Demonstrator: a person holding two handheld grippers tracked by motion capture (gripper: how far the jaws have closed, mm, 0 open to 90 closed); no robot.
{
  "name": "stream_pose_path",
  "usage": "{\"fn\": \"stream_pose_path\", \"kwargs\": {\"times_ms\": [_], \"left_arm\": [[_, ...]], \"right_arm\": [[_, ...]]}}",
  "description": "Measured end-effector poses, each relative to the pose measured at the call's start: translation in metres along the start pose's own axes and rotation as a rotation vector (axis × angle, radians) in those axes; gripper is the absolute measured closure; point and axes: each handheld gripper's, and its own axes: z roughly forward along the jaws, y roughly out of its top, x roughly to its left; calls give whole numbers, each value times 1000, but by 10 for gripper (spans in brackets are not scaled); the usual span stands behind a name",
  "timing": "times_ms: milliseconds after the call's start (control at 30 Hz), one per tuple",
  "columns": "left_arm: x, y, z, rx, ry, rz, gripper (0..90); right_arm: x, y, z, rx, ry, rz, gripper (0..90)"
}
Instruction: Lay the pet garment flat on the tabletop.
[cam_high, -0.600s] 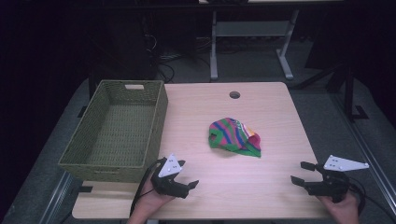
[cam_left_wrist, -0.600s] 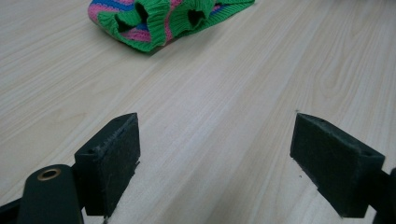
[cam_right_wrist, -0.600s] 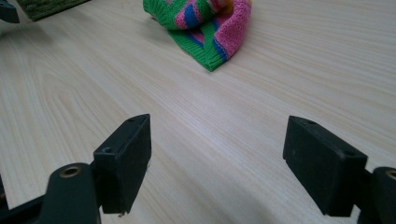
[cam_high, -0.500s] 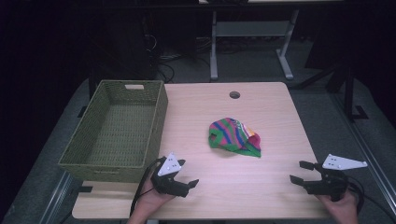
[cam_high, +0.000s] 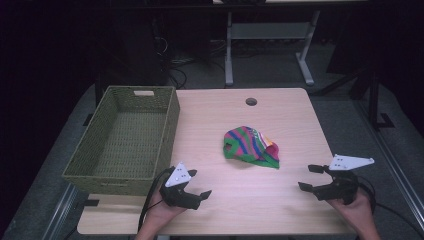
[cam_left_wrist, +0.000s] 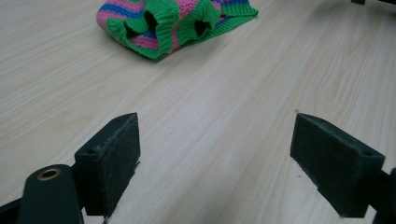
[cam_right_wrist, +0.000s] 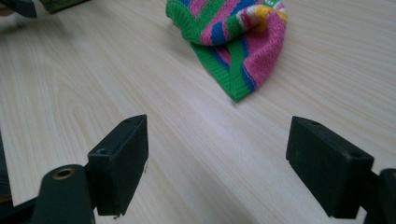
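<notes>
A crumpled knitted garment (cam_high: 250, 146) with green, pink and blue stripes lies near the middle of the wooden table (cam_high: 235, 210). My left gripper (cam_high: 198, 186) rests low at the front left, open, jaws empty and pointing toward the garment (cam_left_wrist: 173, 23). At the front right my right gripper (cam_high: 310, 177) is open too, nothing between its pads, with the garment (cam_right_wrist: 233, 37) ahead of it. Both grippers stand well short of the knit.
A green woven basket (cam_high: 125, 140) stands at the table's left side, hollow inside. A round cable hole (cam_high: 251, 101) sits near the far edge. Metal desk legs (cam_high: 228, 45) and cables lie on the dark floor behind.
</notes>
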Motion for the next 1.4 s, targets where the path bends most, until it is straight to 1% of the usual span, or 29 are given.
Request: {"fn": "stream_pose_path", "kwargs": {"times_ms": [67,167,233,300,400,467,500,600,667,700,800,833,867,933,1000,1100,1133,1233,1300,1400], "left_arm": [[1,-1,-1,-2,-3,-8,156],[2,0,-3,-9,-3,-10,156],[2,0,-3,-13,-3,-8,156],[3,0,-3,-16,-7,-14,157],[4,-1,-2,-7,-6,-13,157],[4,-2,-2,-6,-3,-12,157],[4,-1,-3,-7,-4,-12,157],[4,-1,-4,-13,-4,-9,157],[5,-1,-5,-23,-6,-16,157],[6,-1,-6,-19,-4,-12,157],[8,-3,-6,-24,-10,-29,157],[9,-3,-6,-25,3,-24,157],[10,-2,-5,-25,8,-23,157],[10,-1,-6,-29,7,-28,157],[9,0,-6,-36,5,-34,157],[7,1,-5,-42,1,-22,157],[4,3,-3,-33,-3,-2,157],[1,3,1,-21,-22,2,157],[0,2,1,-14,-26,11,157],[-2,4,1,-18,-27,22,157]], "right_arm": [[-2,8,1,-6,22,-1,214],[-4,22,2,4,31,-11,213],[-4,32,4,10,33,-30,212],[-4,44,8,26,46,-37,196],[-1,57,17,72,51,-59,189],[1,65,26,93,61,-80,190],[2,70,31,110,72,-84,189],[4,80,42,126,92,-98,190],[5,86,47,128,112,-103,189],[6,89,50,132,117,-105,189],[6,95,54,131,133,-110,189],[6,97,56,136,133,-114,190],[5,101,57,138,125,-127,194],[4,106,58,140,131,-130,195],[4,113,61,159,133,-135,195],[7,121,66,178,139,-148,195],[8,124,68,185,140,-156,195],[9,131,72,193,155,-168,200],[8,135,75,199,163,-161,199],[5,143,81,216,166,-160,199]]}}
